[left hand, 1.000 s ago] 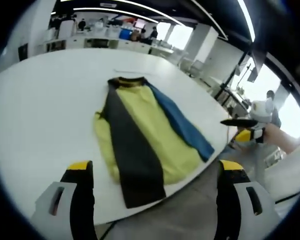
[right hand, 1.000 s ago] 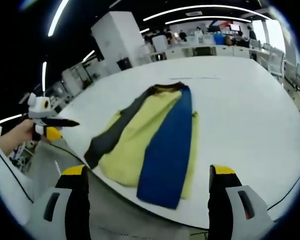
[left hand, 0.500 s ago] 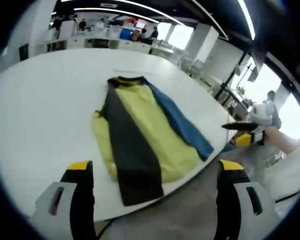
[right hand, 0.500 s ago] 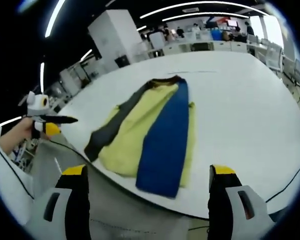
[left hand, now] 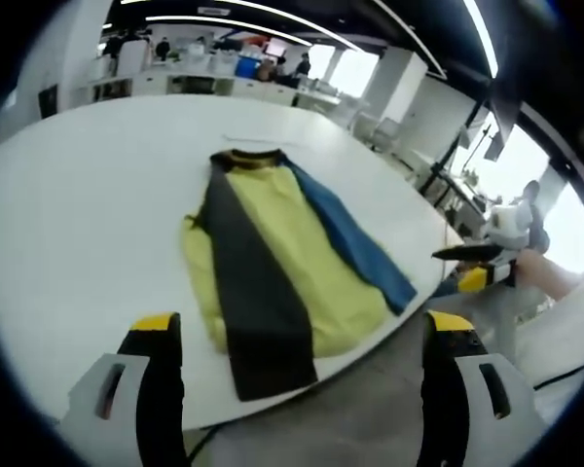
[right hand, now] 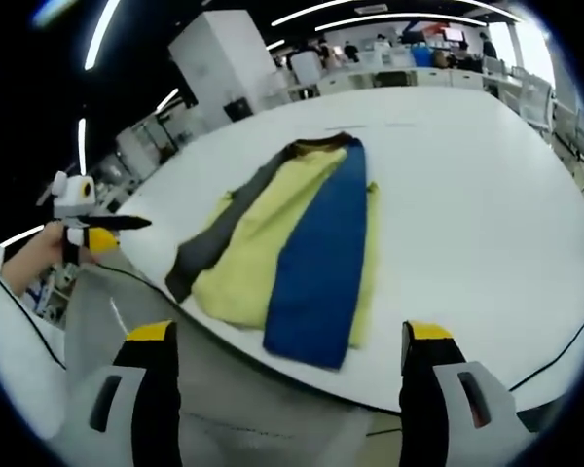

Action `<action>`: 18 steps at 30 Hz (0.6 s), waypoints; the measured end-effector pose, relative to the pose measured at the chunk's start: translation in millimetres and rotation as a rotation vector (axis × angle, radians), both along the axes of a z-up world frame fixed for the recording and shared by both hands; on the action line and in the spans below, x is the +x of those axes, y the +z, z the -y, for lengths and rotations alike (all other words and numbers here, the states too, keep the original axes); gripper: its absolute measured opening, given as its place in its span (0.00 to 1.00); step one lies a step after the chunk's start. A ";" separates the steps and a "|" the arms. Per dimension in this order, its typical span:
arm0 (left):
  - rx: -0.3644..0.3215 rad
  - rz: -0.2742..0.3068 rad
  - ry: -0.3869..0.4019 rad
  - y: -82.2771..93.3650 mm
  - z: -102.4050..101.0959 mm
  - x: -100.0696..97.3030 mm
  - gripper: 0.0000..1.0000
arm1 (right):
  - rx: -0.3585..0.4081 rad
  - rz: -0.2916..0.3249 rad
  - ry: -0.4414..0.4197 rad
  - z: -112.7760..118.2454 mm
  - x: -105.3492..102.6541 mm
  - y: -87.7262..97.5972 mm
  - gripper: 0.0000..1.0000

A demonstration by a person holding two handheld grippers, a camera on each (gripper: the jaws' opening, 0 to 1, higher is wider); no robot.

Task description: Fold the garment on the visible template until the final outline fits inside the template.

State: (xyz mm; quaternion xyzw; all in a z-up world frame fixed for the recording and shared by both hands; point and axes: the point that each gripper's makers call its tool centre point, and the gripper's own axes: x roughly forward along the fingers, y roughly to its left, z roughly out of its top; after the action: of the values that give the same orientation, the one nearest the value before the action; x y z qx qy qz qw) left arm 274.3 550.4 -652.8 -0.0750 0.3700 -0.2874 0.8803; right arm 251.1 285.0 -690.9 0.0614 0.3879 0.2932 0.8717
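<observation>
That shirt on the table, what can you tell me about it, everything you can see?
The shirt is soft cloth, mostly yellow, with a dark collar at the far end. Both sides are folded inward lengthwise: a black panel on one side and a blue panel on the other. It lies flat on the white table, its bottom hem near the table's near edge. Nothing else touches it; both grippers hang clear.

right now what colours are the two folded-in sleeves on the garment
One dark grey sleeve, one blue sleeve, over the yellow garment; the right gripper view shows them best.

A broad white surface reaches toward far desks with people standing by them. Bright strip lights cross the ceiling; a white pillar rises far left.
</observation>
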 end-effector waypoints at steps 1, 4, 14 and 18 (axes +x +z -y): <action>0.000 0.000 0.002 0.1 -0.7 0.2 0.99 | -0.001 -0.005 -0.001 0.5 0.1 -1.5 0.92; 0.003 0.001 0.013 0.2 -5.0 1.9 0.99 | -0.003 -0.024 -0.004 2.6 0.4 -6.9 0.88; 0.006 -0.009 0.029 -2.7 -9.9 6.1 0.99 | -0.013 -0.085 -0.001 5.7 -0.1 -26.3 0.78; 0.010 -0.012 0.030 -5.1 -10.5 9.0 0.99 | -0.016 -0.112 0.005 6.2 -0.7 -33.0 0.73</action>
State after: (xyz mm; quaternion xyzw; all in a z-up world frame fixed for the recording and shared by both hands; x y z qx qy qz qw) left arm 283.3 560.9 -657.9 -0.0777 0.3756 -0.2719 0.8826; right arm 250.3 278.8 -724.0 0.0697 0.4385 0.2882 0.8484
